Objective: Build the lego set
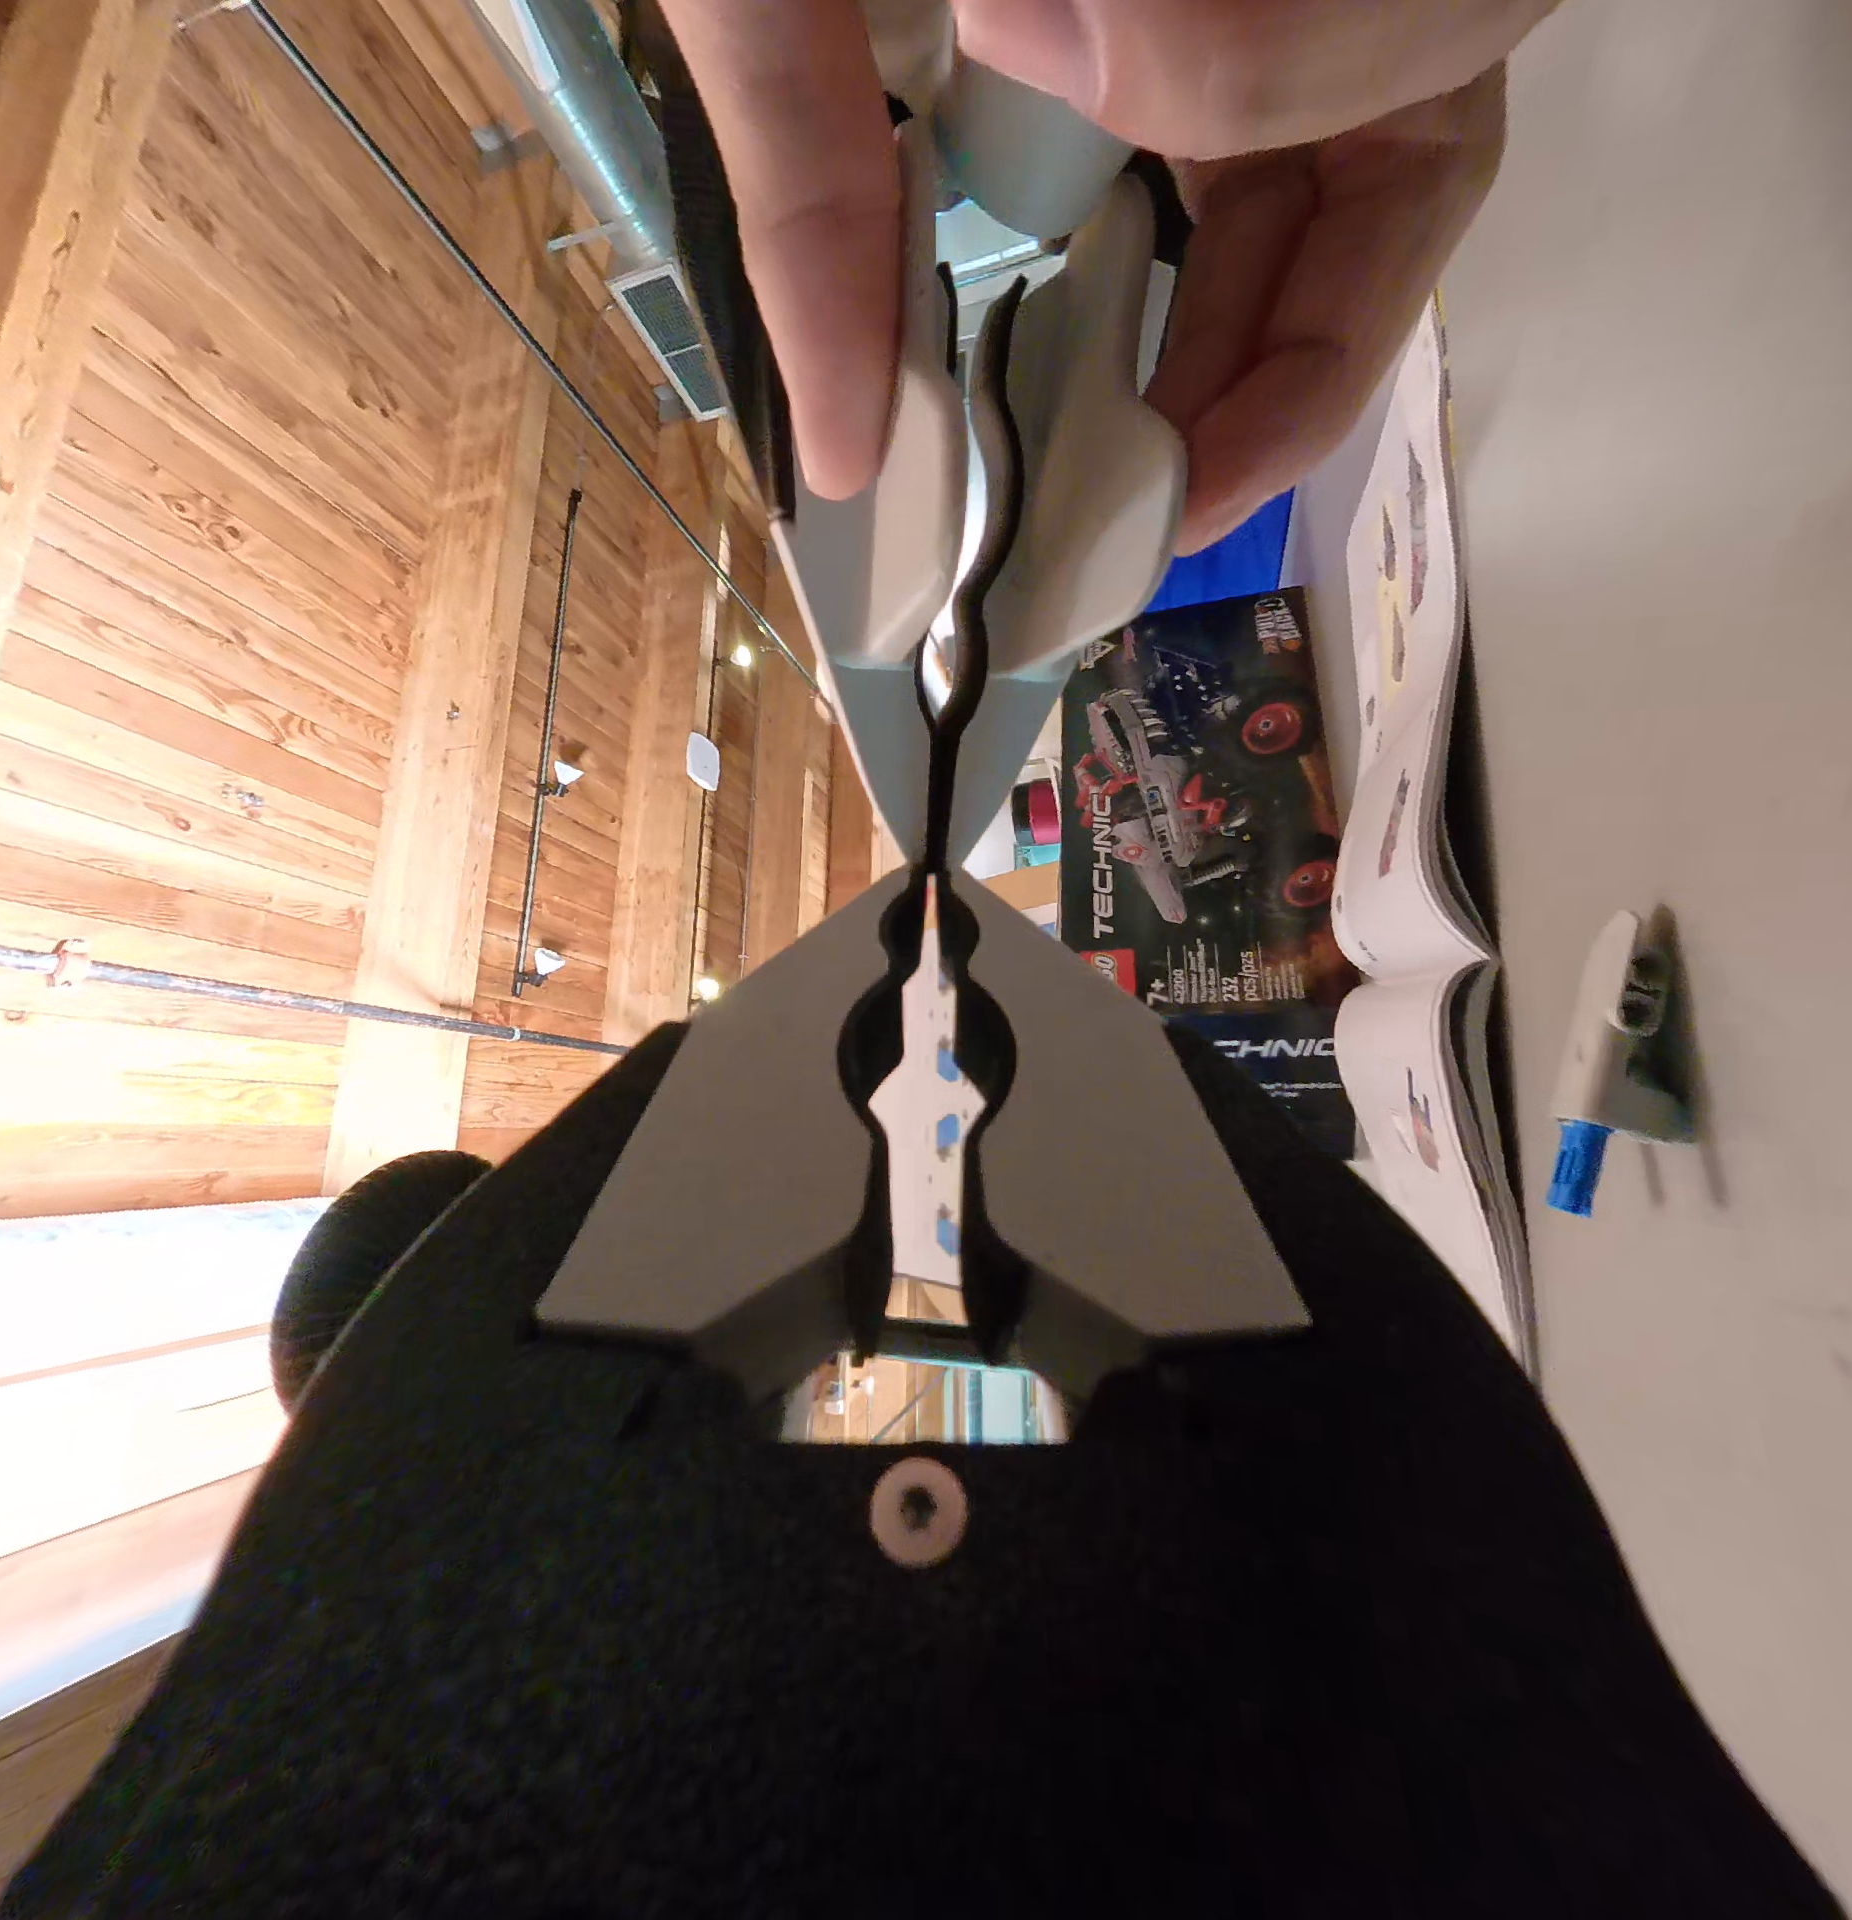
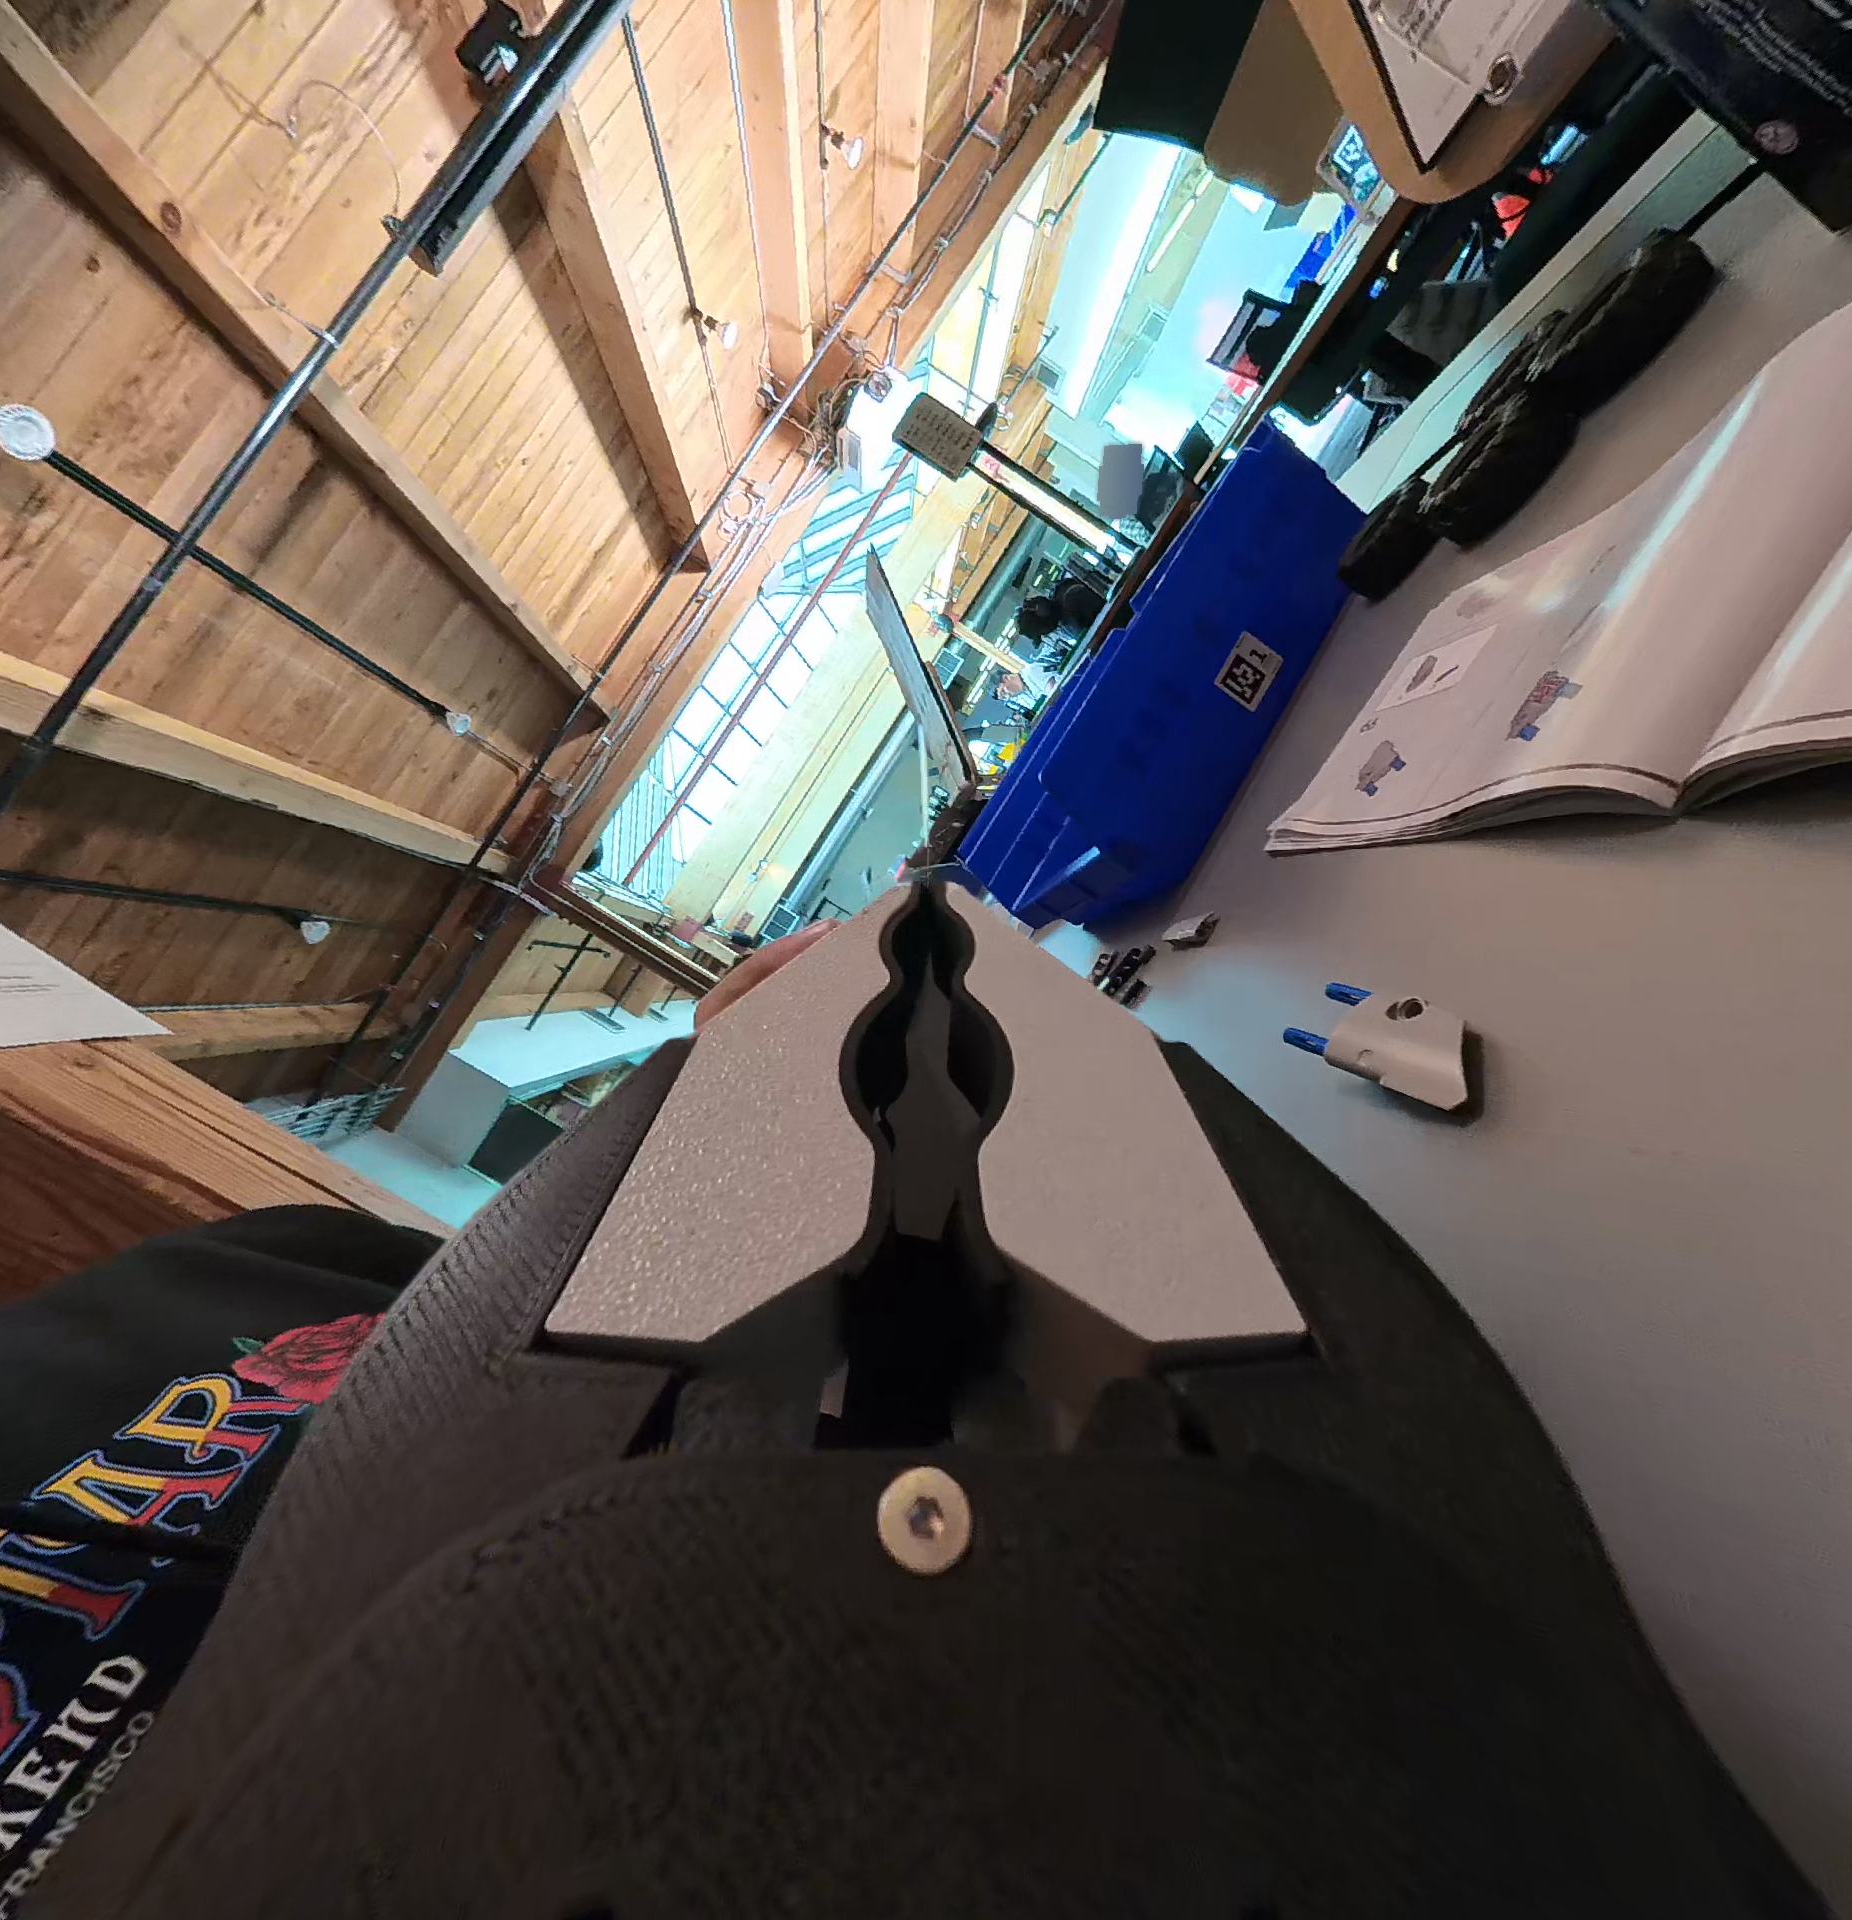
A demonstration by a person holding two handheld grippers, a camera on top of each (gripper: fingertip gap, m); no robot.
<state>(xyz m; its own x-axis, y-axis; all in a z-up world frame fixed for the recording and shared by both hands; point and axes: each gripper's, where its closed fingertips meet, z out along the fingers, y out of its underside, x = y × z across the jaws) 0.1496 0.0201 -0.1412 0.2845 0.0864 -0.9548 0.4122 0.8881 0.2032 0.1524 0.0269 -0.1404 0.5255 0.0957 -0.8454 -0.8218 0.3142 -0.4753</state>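
Pinching white beam (image 1: 927, 1101) edge-on, left tool (image 1: 930, 894) clamped on it, tip to tip with right tool (image 1: 943, 769), clamped on grey part (image 2: 927, 1122). Both pieces held above bench (image 2: 1524, 1299). Likely light, stiff, slippery plastic; grip flat faces, clear of blue pins.

Both wrist cameras, tilted sideways, share the open booklet (image 1: 1421, 727) (image 2: 1628, 675) (close).

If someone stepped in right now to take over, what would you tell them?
Left tool: shut on a white beam with blue pins.
Right tool: shut on a thin grey piece, tip to tip with the left.
On the table: a grey piece with two blue pins, the open instruction booklet, black tyres, the set's box.
Done: small sub-assemblies only. Left: most of the build.
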